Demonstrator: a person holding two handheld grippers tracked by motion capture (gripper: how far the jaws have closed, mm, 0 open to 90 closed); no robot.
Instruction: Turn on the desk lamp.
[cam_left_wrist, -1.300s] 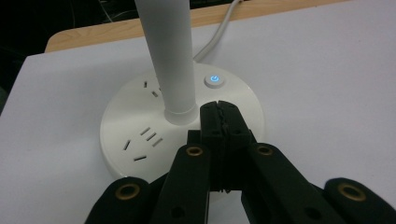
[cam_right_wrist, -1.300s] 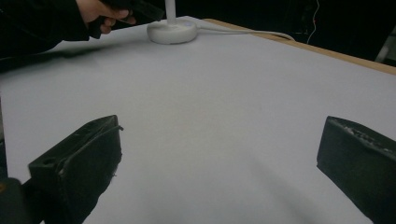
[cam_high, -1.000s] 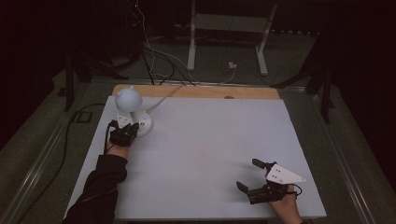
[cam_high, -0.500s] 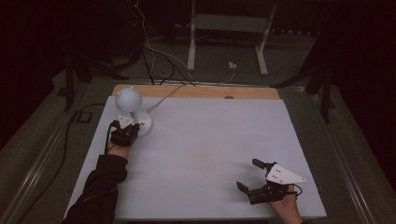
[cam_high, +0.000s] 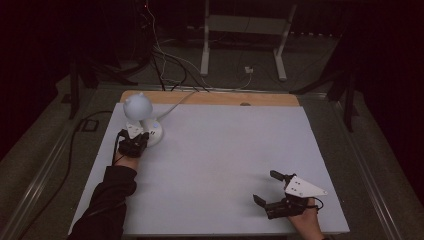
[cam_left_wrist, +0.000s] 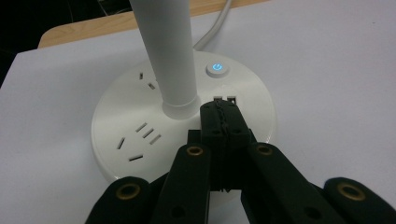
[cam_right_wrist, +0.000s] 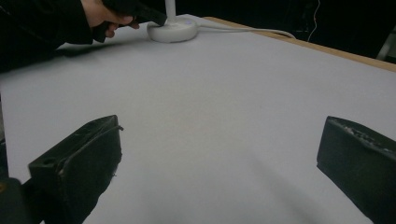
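Against the frames from a second and half a second before, we found nothing changed: both hands and the lamp sat where they had been. The left tool (cam_left_wrist: 219, 122) had its jaws pressed together with nothing between them, its tips resting on the lamp's round white base (cam_left_wrist: 140, 135) just in front of the stem (cam_left_wrist: 168, 51), the base lying directly ahead at twelve o'clock from the tool. In the high view the lamp (cam_high: 137, 106) stood at about ten o'clock on the white counter (cam_high: 220, 165), with the left tool (cam_high: 134, 142) touching its base from the six o'clock side. The right tool (cam_high: 267, 189) lay at about five o'clock on the counter, well apart from the lamp, jaws spread wide and empty. We read no brand or words; the base showed a glowing blue power symbol (cam_left_wrist: 217, 69), socket slots and two small ports beside the tool tips.
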